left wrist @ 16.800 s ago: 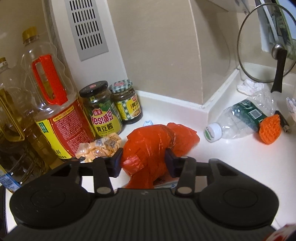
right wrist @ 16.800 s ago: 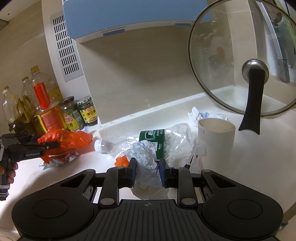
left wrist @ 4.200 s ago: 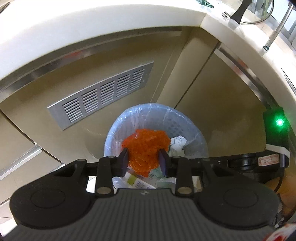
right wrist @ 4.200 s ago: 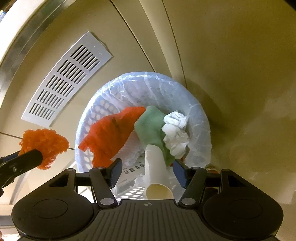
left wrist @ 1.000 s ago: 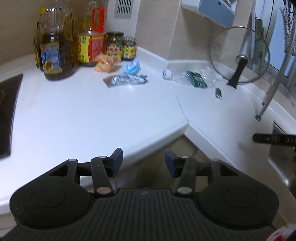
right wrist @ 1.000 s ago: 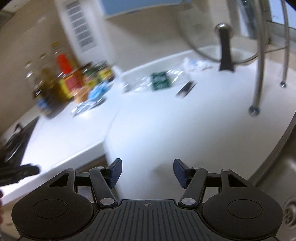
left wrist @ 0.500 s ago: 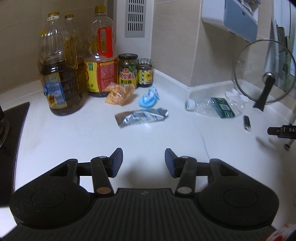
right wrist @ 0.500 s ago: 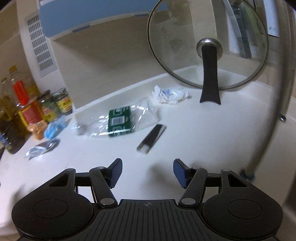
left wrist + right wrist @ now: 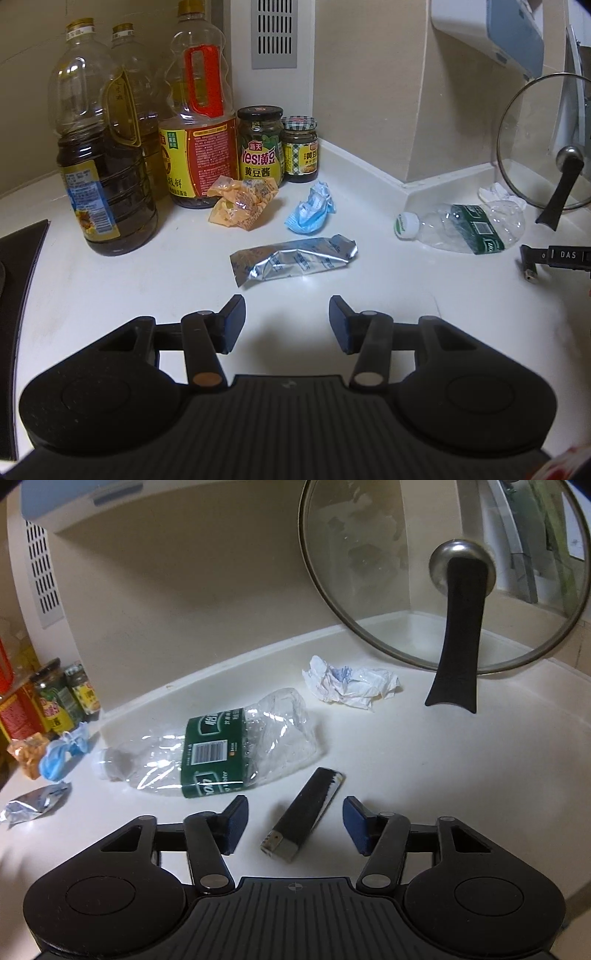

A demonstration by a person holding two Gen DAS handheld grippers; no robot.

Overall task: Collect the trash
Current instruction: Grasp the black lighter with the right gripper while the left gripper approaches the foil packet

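right claw (image 9: 291,821) empty, closing astride black lighter (image 9: 301,814); left claw (image 9: 287,319) agape, empty.

The right gripper (image 9: 291,821) has just been closing its jaws, which stand apart around a slim black lighter (image 9: 303,814) without touching it. Just beyond lies a crushed clear plastic bottle with a green label (image 9: 218,747), with crumpled white tissue (image 9: 351,686) near the white countertop's (image 9: 461,760) back edge.
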